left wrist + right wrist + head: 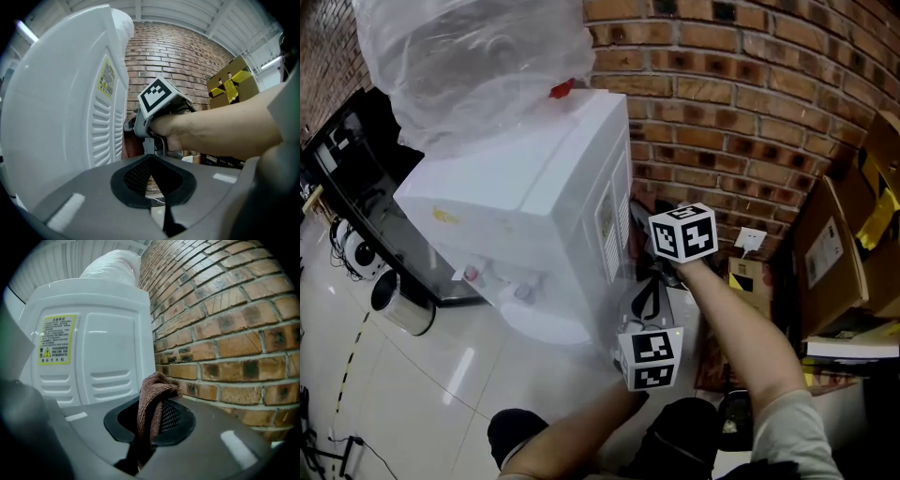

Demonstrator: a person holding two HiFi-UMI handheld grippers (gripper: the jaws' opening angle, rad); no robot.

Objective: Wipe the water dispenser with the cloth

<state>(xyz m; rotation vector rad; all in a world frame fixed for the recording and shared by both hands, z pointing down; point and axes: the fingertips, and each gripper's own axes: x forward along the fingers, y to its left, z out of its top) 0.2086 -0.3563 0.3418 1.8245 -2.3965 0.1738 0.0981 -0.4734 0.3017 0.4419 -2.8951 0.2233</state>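
The white water dispenser stands by the brick wall, with a plastic-wrapped bottle on top. My right gripper is shut on a brown cloth, which sticks up out of the jaws. It points at the dispenser's rear panel with its yellow label, in the gap beside the bricks. Its marker cube shows beside the dispenser's side. My left gripper is shut with nothing in it, behind and below the right one, next to the vented side panel. Its cube sits low in the head view.
The brick wall runs close behind and to the right of the dispenser. Cardboard boxes are stacked at the right, with a wall socket low on the bricks. A dark desk and a metal bin stand at the left.
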